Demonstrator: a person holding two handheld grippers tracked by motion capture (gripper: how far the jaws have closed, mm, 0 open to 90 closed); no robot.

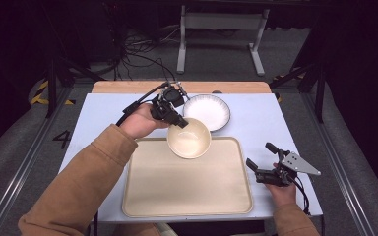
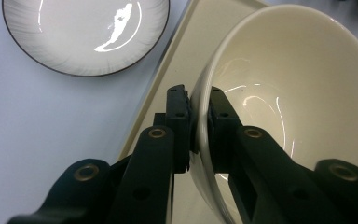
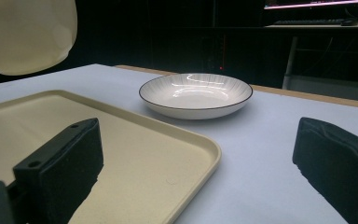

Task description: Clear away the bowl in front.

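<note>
A cream bowl (image 1: 189, 138) hangs above the far edge of the beige tray (image 1: 187, 191), with my left gripper (image 1: 177, 120) shut on its rim. In the left gripper view the two jaws pinch the bowl's wall (image 2: 242, 88), one pad inside and one outside. From the right gripper view the bowl (image 3: 25, 32) floats at the upper left, off the tray (image 3: 135, 154). My right gripper (image 1: 261, 161) rests open at the tray's right side, nothing between its fingers (image 3: 65, 172).
A white plate with a dark rim (image 1: 207, 111) (image 2: 84, 35) (image 3: 196, 94) lies on the pale blue table (image 1: 103, 118) just behind the tray. A wooden strip runs along the table's far edge. Cables and a stand's legs are on the floor beyond.
</note>
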